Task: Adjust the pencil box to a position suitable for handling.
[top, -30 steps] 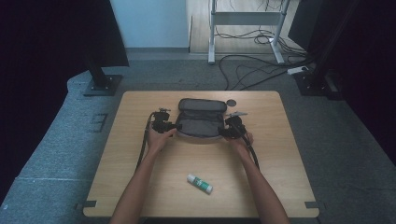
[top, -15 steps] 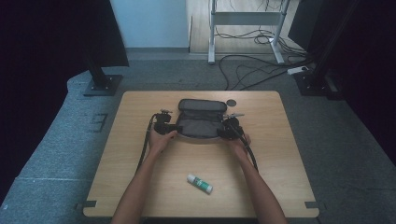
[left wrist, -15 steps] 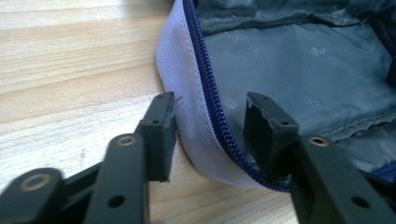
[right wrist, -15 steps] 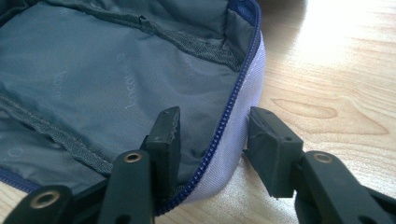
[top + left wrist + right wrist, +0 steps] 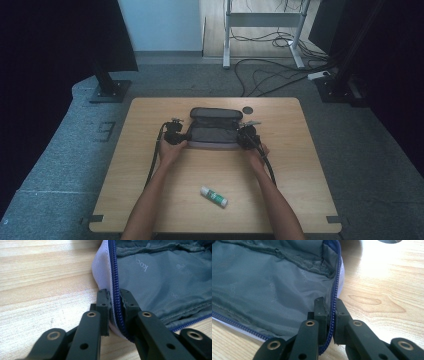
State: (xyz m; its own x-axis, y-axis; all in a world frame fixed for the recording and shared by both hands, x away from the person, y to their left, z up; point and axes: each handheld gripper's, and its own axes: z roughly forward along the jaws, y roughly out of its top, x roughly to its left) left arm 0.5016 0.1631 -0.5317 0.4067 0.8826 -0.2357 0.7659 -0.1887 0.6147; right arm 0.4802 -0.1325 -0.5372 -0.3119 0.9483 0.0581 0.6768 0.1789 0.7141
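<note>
- The wooden table (image 5: pixel 150 200) takes most of the high view, and grey floor lies around it.
- The person's two forearms come in from the bottom edge and reach to the middle of the table.
- An open pencil case (image 5: pixel 214 134) lies in the middle of the table, a little toward the far side. Its lid is folded back and the grey lining inside is visible.
- The left gripper (image 5: pixel 182 138) is at the left end of the case. In the left gripper view its jaws have just been closing, and now the left gripper (image 5: pixel 115 301) pinches the white edge with the blue zipper (image 5: pixel 115 277) between its pads.
- The right gripper (image 5: pixel 243 139) is at the right end of the case. Its jaws have also just been closing, and in the right gripper view the right gripper (image 5: pixel 329 306) clamps the zipper rim of the case wall.
- A glue stick (image 5: pixel 214 196) lies on its side near the front of the table, between the forearms and well apart from the case.
- A small dark round spot (image 5: pixel 248 110) sits on the table just behind the case, perhaps a cable hole; the view is too small to tell.
</note>
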